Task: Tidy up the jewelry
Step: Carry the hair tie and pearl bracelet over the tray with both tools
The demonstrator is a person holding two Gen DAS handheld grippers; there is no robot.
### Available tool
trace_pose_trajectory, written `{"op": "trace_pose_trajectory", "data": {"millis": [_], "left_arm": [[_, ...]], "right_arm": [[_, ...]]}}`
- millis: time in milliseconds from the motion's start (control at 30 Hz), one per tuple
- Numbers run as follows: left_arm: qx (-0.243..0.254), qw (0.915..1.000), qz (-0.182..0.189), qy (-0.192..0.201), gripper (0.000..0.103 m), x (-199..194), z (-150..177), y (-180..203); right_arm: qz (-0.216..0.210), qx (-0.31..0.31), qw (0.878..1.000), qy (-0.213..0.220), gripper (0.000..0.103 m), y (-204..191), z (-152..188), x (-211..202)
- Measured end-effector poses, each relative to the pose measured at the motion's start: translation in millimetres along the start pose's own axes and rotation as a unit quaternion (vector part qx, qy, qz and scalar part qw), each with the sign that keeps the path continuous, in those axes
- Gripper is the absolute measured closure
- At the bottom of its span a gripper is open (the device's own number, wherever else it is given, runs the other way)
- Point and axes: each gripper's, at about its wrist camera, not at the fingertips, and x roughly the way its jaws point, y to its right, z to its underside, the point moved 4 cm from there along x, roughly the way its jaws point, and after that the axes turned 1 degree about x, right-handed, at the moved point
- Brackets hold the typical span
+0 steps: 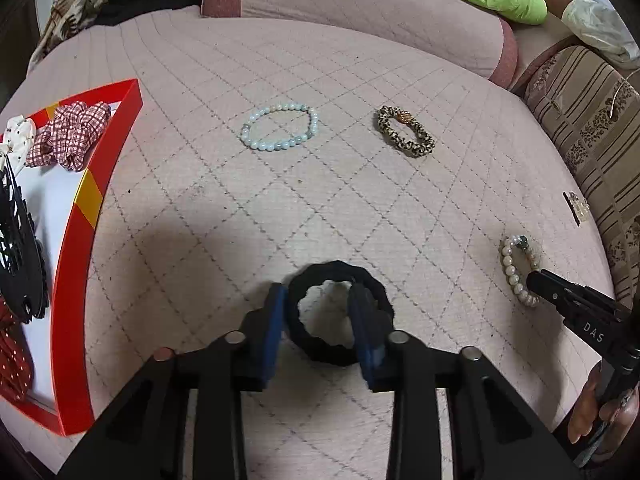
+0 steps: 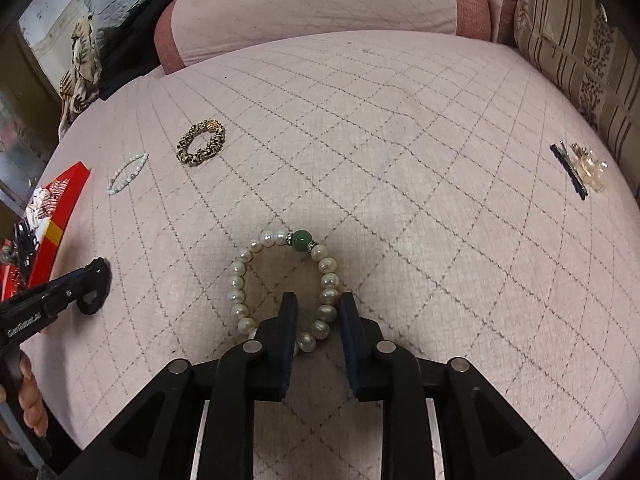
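While some pieces lay in the red box (image 1: 80, 276), my left hand-held gripper (image 1: 318, 312) and right hand-held gripper (image 2: 318, 316) stood apart, straddling a black scrunchie (image 1: 340, 354) and pearl bracelet (image 2: 240, 280); two more waited on the bed (image 1: 224, 200).

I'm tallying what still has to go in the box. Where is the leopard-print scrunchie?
The leopard-print scrunchie lies loose on the quilted cushion, far from both grippers. In the left wrist view it sits upper right of centre, just right of the pale beaded bracelet.

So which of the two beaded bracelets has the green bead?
The white pearl bracelet at the right gripper, whose open jaws straddle its near side. The pale blue-green bracelet near the red box has no such bead.
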Motion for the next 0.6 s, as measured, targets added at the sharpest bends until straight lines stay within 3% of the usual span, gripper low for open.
{"op": "trace_pose_trajectory", "data": {"millis": [67, 100, 167, 333, 600], "left_arm": [[0.005, 0.9999, -0.009, 0.001, 0.072, 0, 2, 3], [0.005, 0.9999, -0.012, 0.002, 0.083, -2, 3, 3], [0.001, 0.9999, -0.010, -0.006, 0.095, -7, 5, -1], [-0.028, 0.9995, 0.008, 0.008, 0.095, -30, 11, -11], [-0.054, 0.9972, 0.008, 0.052, 0.095, -77, 13, -33]], "right_arm": [[0.006, -0.003, 1.000, 0.007, 0.080, -1, 0, 1], [0.010, -0.009, 1.000, 0.009, 0.080, -2, 0, 2], [0.022, -0.024, 0.999, 0.015, 0.090, -6, -2, 2], [-0.008, -0.009, 1.000, 0.027, 0.092, -13, -5, -19], [-0.031, -0.045, 0.996, 0.069, 0.092, -52, -8, -67]]}}
